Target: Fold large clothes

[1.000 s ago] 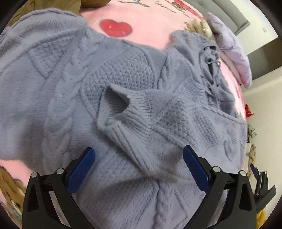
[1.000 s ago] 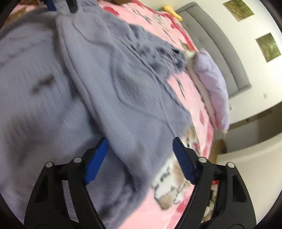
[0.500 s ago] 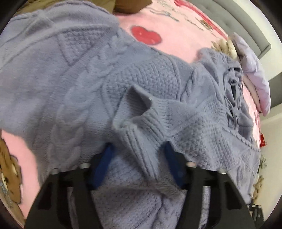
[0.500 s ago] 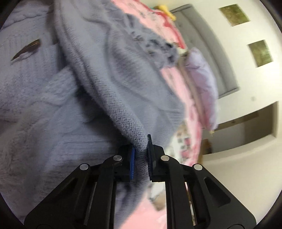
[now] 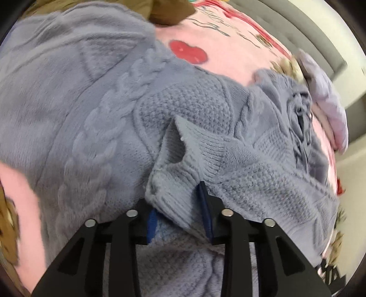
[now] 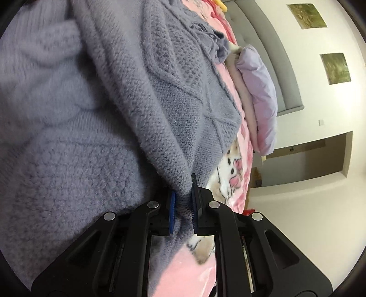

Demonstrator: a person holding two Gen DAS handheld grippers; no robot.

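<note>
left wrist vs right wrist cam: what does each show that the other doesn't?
Left wrist only: the left gripper, jaws closing with the sweater's ribbed cuff between the pads; a red heart on the blanket; a brown cushion at the top.

Right wrist only: the right gripper, jaws opening slightly yet pinching a fold at the sweater's edge; two framed pictures on the wall; a doorway.

Both: the grey-blue cable-knit sweater, the pink blanket, the lilac pillow and the grey headboard.
</note>
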